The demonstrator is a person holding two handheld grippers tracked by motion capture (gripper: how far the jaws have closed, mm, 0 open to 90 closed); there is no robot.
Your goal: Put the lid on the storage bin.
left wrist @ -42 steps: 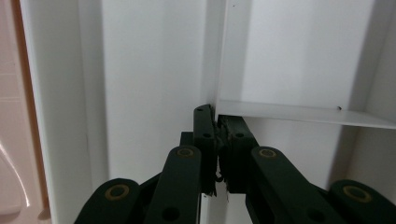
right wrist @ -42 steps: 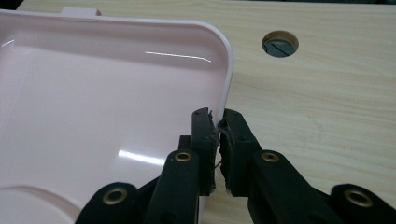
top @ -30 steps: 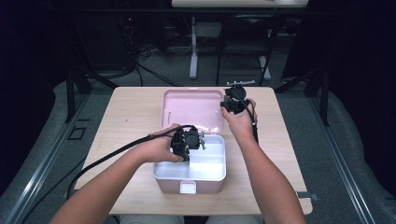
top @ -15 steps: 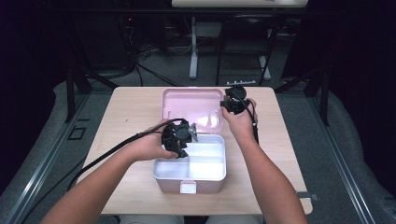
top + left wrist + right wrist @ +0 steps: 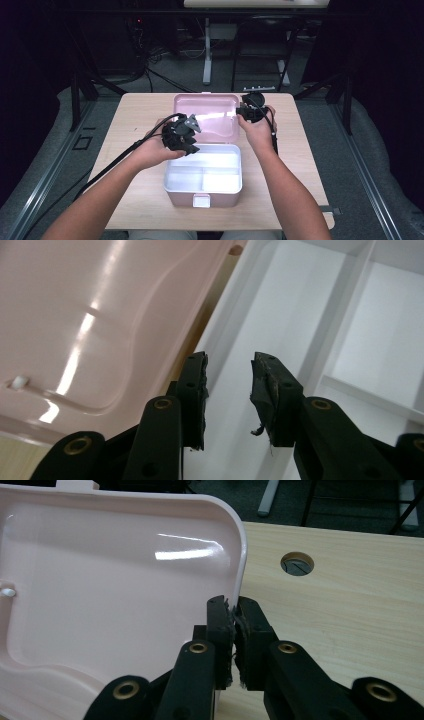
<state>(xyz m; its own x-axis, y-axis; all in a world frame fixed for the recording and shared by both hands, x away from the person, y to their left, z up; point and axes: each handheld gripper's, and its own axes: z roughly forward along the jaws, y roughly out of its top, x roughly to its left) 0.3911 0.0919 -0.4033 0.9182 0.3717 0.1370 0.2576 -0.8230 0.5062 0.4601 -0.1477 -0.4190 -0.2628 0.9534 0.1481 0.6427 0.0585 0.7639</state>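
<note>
a light wooden table (image 5: 135,115) stood on a grey floor (image 5: 365,150). in the right gripper view a round cable hole (image 5: 297,563) with a grey insert sat in the tabletop near its far edge. beyond the table a white stand leg (image 5: 207,55) rose to a pale top (image 5: 255,3) at the upper edge, with black cables (image 5: 165,80) loose on the floor beside it. dark frame legs (image 5: 80,90) stood at the far left. a metal rail (image 5: 45,175) ran along the floor at the left, near a square outline (image 5: 81,143) marked there. the surroundings were dark.
</note>
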